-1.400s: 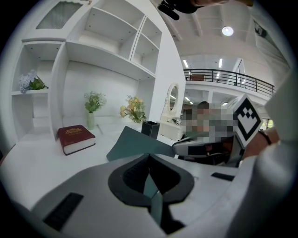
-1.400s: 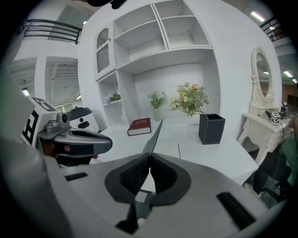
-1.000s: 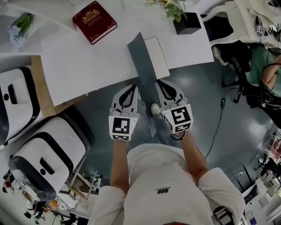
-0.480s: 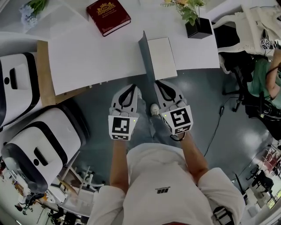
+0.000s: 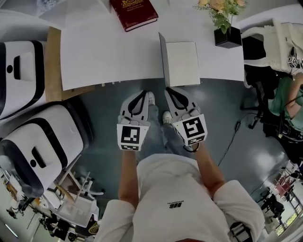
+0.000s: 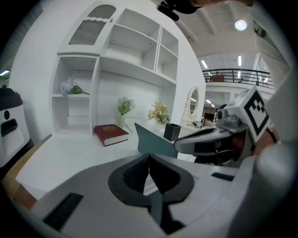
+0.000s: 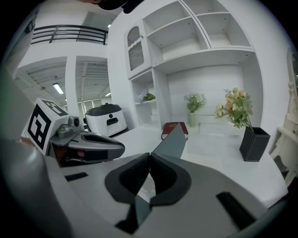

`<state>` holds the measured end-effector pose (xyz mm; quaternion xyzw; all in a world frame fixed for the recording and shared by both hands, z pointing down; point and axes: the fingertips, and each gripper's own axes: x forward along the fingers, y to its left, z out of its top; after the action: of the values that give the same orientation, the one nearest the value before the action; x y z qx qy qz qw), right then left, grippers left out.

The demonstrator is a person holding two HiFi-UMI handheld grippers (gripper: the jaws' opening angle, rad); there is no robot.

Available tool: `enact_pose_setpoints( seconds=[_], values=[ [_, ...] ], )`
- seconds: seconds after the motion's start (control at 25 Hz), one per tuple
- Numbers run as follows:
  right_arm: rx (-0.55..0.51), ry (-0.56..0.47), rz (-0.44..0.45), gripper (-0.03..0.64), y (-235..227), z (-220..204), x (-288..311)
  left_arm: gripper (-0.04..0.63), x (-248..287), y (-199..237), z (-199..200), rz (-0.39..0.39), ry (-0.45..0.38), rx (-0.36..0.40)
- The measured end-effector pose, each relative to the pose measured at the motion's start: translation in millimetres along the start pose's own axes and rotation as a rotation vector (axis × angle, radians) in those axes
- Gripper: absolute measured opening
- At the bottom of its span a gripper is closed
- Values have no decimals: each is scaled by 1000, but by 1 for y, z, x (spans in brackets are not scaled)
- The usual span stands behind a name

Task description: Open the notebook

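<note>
The notebook [image 5: 182, 61] lies at the upper centre of the head view, near the front edge of the desk [image 5: 109, 52]. Its grey cover [image 5: 163, 59] stands upright along the left side and looks almost edge-on from above. A white page lies flat to the right of it.

Both my claws sit side by side in the middle of that view, just below the desk edge. My left claw [image 6: 149, 157] is pinched fully together, pads meeting at the tips, with nothing between them. It is left of the notebook and clear of it. My right claw [image 7: 150, 156] is closed the same way. Its tips lie right at the near end of the cover, and I cannot tell whether they nip that edge or only sit against it. In my right claw's view the cover rises from behind the tips toward the upper right. In my left claw's view it is a grey-green sheet at centre, with the nose of my right claw in front of it.

A red book [image 5: 134, 12] lies at the top edge, up and left of the notebook and well apart from it. A black pot [image 5: 228, 37] of flowers stands at the upper right.
</note>
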<state>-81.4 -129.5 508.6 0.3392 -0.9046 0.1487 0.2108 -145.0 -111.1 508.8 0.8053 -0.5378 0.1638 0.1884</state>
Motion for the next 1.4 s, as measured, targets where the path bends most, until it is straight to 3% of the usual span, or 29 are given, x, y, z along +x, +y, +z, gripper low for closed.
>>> enact_pose_setpoints(
  seconds=[0.64, 1.4],
  values=[
    [-42, 45, 115, 2, 38, -6, 47, 0, -14, 43, -20, 81, 14, -62],
    [-41, 186, 211, 3, 73, -45, 107, 0, -15, 88, -51, 126, 52, -129]
  ],
)
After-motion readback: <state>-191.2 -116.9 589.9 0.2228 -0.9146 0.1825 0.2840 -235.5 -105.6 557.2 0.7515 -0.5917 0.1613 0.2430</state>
